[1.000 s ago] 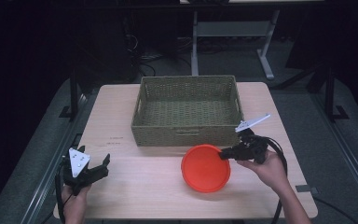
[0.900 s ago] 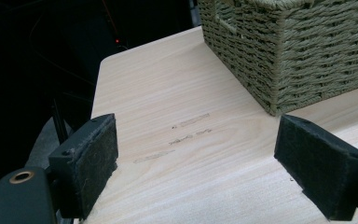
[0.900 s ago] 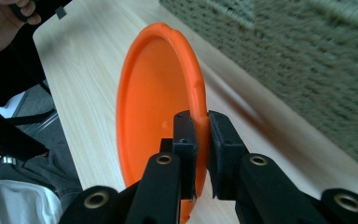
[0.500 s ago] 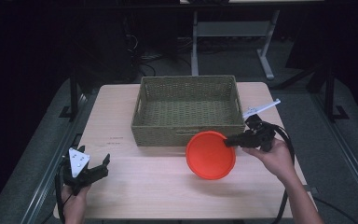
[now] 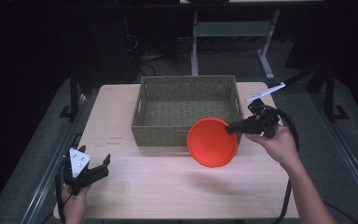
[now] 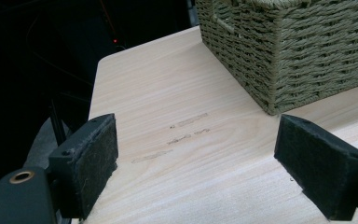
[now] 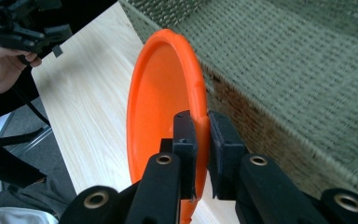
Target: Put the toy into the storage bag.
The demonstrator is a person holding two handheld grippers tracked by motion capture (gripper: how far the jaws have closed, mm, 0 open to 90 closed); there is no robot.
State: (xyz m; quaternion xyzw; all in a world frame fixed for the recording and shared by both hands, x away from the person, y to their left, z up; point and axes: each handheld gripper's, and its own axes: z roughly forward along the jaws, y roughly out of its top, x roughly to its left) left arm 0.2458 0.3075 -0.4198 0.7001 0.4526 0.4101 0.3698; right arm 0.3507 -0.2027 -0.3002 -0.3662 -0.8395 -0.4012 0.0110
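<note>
High view: a person seated at a pale wooden worktop (image 5: 135, 196) lifts an orange plate (image 5: 212, 142) clear of the surface with the right claw (image 5: 230, 127), the disc tilted up on edge just in front of the near right corner of a woven basket (image 5: 186, 109). Right gripper view shows why the hold works: the two black jaws are clenched on the plate's raised rim, one pad inside the dish and one behind it, so the thin lip is pinched rather than the broad face. Held this way, the plate (image 7: 165, 98) hangs beside the basket's wall (image 7: 284, 79), apart from it, and the tilt looks suited to carrying it over the rim and down into the empty basket, which appears to be the step in hand. The left claw (image 5: 98, 170) rests low at the near left corner of the worktop, well apart from plate and basket; left gripper view shows its felt-faced pads (image 6: 91, 161) spread wide with nothing between them, seemingly parked out of the way while the right hand (image 5: 279, 147) does the lifting. The basket's front wall is the likely thing to clip if the plate stays low.
</note>
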